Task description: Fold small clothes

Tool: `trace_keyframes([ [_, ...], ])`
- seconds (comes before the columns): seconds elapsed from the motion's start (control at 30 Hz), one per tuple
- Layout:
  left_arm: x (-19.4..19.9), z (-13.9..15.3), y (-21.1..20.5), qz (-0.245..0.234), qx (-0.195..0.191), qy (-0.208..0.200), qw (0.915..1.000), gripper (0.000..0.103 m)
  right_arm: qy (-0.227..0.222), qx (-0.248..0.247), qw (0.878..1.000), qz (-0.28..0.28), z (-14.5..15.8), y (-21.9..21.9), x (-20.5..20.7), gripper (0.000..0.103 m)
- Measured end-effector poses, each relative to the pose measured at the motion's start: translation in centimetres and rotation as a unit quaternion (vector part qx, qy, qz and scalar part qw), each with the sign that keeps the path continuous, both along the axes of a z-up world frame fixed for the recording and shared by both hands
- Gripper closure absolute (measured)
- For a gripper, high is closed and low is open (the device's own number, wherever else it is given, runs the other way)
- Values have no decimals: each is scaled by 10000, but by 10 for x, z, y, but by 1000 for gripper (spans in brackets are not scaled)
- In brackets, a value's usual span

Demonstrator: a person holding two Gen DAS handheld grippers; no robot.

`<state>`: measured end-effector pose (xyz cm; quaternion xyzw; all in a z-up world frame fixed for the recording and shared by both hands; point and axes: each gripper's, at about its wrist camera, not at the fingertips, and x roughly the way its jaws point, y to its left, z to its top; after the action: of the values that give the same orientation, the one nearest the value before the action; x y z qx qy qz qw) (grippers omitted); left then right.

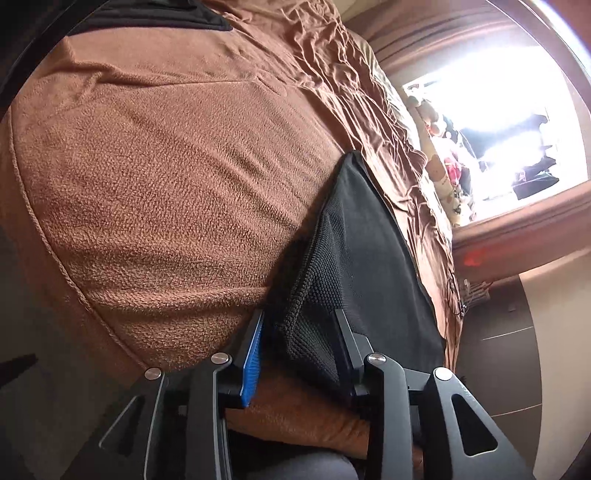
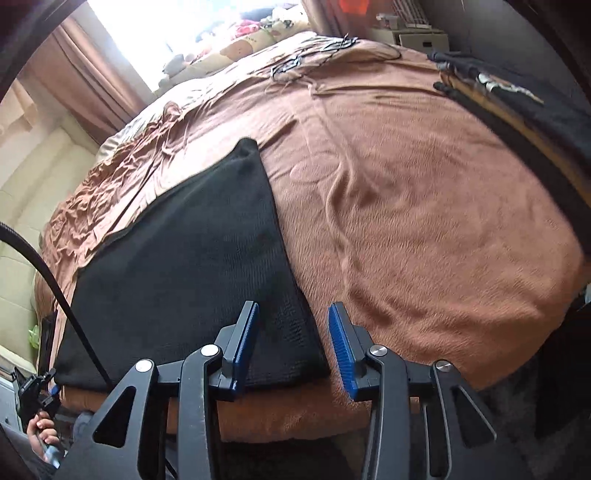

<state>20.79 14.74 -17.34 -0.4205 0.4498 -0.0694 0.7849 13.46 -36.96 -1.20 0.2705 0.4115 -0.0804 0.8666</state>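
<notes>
A black knitted garment (image 2: 192,266) lies flat on the brown blanket (image 2: 424,229) near the bed's front edge. In the left wrist view the garment (image 1: 354,258) has its near corner between my left gripper's (image 1: 299,325) open fingers. My right gripper (image 2: 291,317) is open, its fingers either side of the garment's near right corner, just above it. My left gripper also shows in the right wrist view (image 2: 37,391), at the garment's left corner.
A pile of dark clothes (image 2: 524,96) lies at the bed's right side. Black fabric (image 1: 177,14) shows at the far end in the left wrist view. Soft toys (image 2: 236,48) sit under a bright window. A crumpled brown sheet (image 2: 122,155) lies beyond the garment.
</notes>
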Motion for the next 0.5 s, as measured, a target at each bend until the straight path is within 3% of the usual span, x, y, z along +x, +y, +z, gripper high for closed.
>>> trace_keyframes([
  [0.17, 2, -9, -8, -61, -69, 27, 10000, 68, -201, -101, 9991, 348, 10, 25, 7, 66],
  [0.5, 8, -10, -7, 74, -123, -26, 9999, 68, -46, -233, 9888, 1474, -4, 94, 79, 66],
])
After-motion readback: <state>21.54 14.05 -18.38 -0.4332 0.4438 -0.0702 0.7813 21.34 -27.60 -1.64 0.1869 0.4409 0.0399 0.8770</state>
